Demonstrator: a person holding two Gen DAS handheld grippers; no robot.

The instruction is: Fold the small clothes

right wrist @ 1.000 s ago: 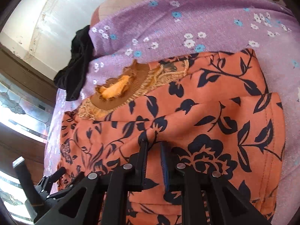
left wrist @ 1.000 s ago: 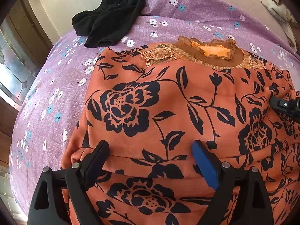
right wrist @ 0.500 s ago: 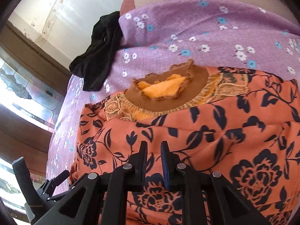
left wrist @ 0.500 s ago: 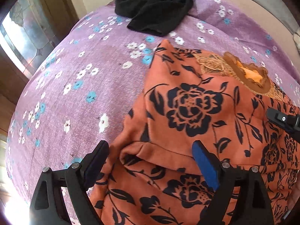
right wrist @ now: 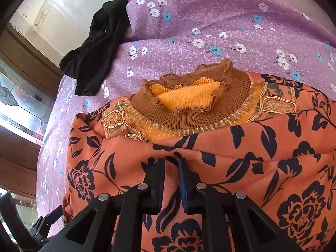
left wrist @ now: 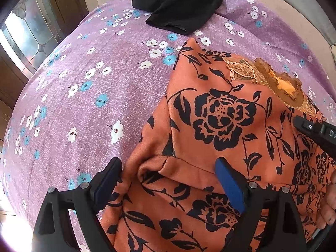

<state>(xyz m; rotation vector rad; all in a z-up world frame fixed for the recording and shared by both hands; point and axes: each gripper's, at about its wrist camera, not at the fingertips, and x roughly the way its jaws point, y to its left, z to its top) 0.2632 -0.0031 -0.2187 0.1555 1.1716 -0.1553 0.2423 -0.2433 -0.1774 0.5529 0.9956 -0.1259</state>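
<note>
Folding is partly done: the orange floral top [left wrist: 220, 121] is lying on the purple bedsheet [left wrist: 84, 96], 1 sleeve tucked in. Your left gripper [left wrist: 168, 180] is hovering spread above the sleeve cuff [left wrist: 155, 166]; your right gripper [right wrist: 170, 180] is nearly pressed together, pinching nothing visible. Further folds are remaining.

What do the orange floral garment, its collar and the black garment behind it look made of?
Orange floral garment: thick, matte woven or brushed cloth, going by its soft, bulky folds. Collar: brown ribbed knit with a fuzzy orange fleece-like lining. Black garment: soft matte fabric, probably jersey; its weave is not visible.
</note>
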